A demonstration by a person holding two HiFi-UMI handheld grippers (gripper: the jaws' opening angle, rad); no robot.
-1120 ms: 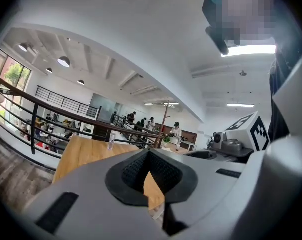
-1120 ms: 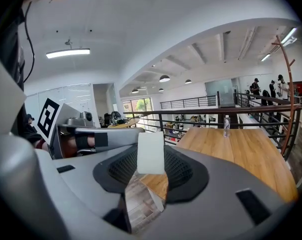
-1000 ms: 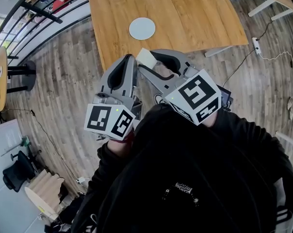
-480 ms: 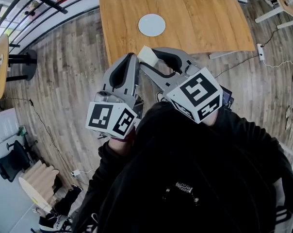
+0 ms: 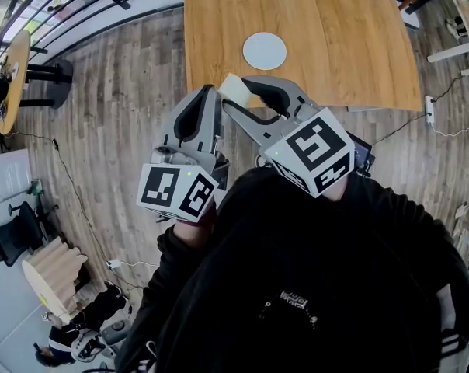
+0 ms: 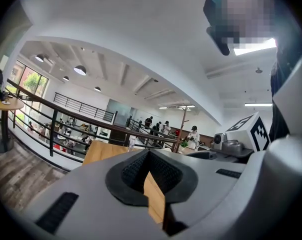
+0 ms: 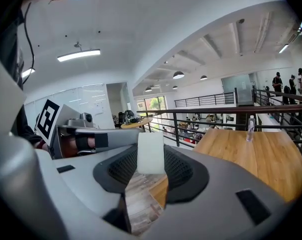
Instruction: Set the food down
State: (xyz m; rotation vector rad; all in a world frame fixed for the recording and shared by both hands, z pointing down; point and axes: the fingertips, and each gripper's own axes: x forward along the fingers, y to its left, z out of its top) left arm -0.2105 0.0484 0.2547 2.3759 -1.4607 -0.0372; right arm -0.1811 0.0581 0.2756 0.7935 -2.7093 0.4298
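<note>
While R gripper (image 5: 236, 97) pinches food (image 7: 151, 153) — L gripper's (image 5: 208, 92) closed.

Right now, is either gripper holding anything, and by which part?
The right gripper pinches a pale cream rectangular block of food by its opposite sides, at the jaw tips. The left gripper is shut, empty.

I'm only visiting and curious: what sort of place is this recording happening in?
Most likely an open-plan office or shared workspace on an upper level. A large wooden table stands on plank flooring, a black railing runs along an open edge, and pendant lamps hang overhead.
</note>
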